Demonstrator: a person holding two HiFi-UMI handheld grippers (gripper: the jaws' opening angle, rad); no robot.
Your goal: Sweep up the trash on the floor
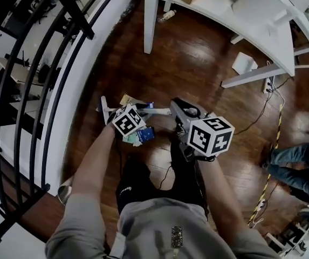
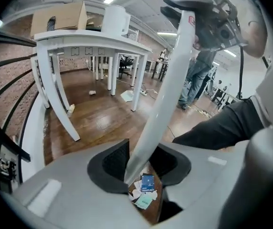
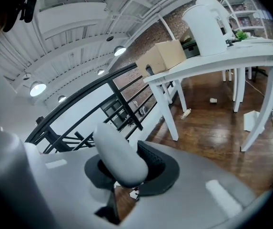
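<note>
Step in hand, as judged: bring the sweeping tool down onto the trash pile [image 1: 141, 135], a cluster of paper scraps and a blue card lying on the wooden floor [image 1: 197, 58] directly below the left tongs [image 2: 143, 174] and near the foot of the black railing [image 1: 46, 90]. The left tongs stand spread around the white handle [image 2: 167, 94]. The shaft leans on one pad and floor shows between it and the other, so this hand guides but does not clamp. The right tongs [image 3: 126, 168] pinch the rounded upper end of what appears to be the same handle and carry the load. Before stroking, close the left tongs onto the shaft to stop it from sliding or rolling. The lower end of the handle cannot be made out in any view, so confirm its contact with the floor first. Use short, low strokes toward one spot, since light scraps scatter easily. Work away from the railing gap. A white sheet [image 1: 244, 62] and a small bottle [image 1: 166, 15] lie well apart, near the legs of the white tabletop [image 1: 262, 20], and likely need a later pass
</note>
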